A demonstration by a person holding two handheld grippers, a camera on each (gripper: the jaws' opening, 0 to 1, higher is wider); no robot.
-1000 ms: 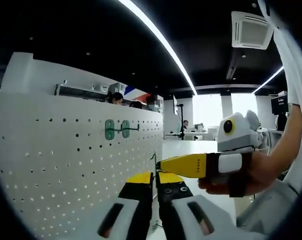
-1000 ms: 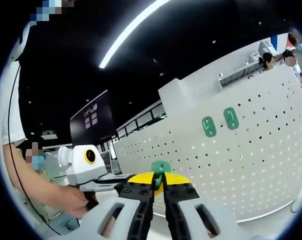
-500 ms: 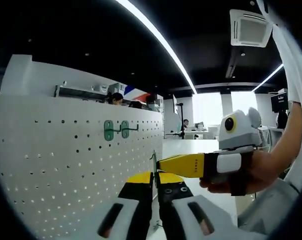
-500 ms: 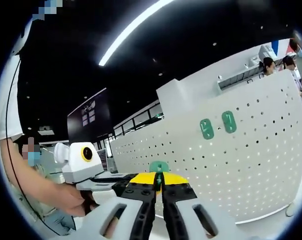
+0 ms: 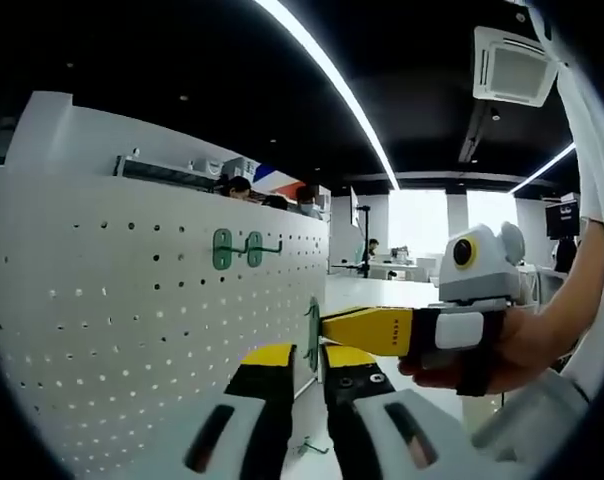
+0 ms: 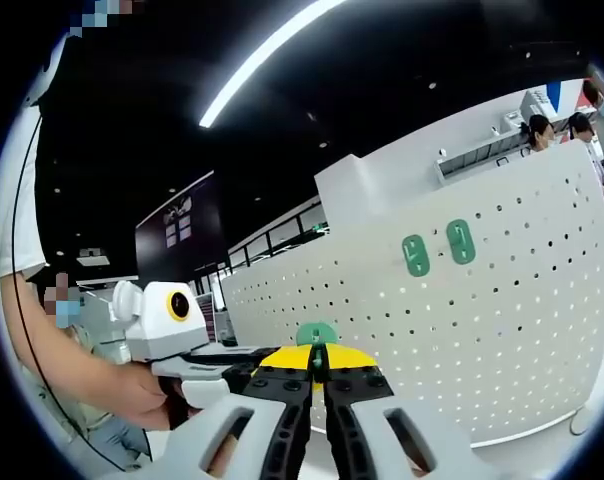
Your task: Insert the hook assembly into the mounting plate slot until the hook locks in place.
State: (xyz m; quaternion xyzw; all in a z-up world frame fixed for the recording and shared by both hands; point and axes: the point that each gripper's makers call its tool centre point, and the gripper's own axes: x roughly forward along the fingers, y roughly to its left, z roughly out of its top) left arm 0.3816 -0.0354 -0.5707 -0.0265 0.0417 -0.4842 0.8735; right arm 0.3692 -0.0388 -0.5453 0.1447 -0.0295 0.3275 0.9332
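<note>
The hook (image 5: 311, 335), a small green piece, sits at about 6 o'clock in both views, between my two grippers and just in front of the white pegboard (image 5: 132, 330). In the right gripper view the right gripper (image 6: 318, 368) is clenched on the hook (image 6: 316, 335), its yellow-tipped jaws pinched together with the green head poking out above them. In the left gripper view the left gripper (image 5: 310, 362) looks released: its jaws stand slightly apart, with the hook's thin edge showing in the gap, and I cannot tell whether they touch it.

The pegboard is the largest thing, running from 9 o'clock toward the centre of the left gripper view. Two green plates (image 5: 237, 249) are mounted on it at about 10 o'clock, well apart from the hook.

My judgement: the hook could twist or slip during this handover, because the grip is only on a narrow edge. It could then meet the slot tilted and fail to lock.
</note>
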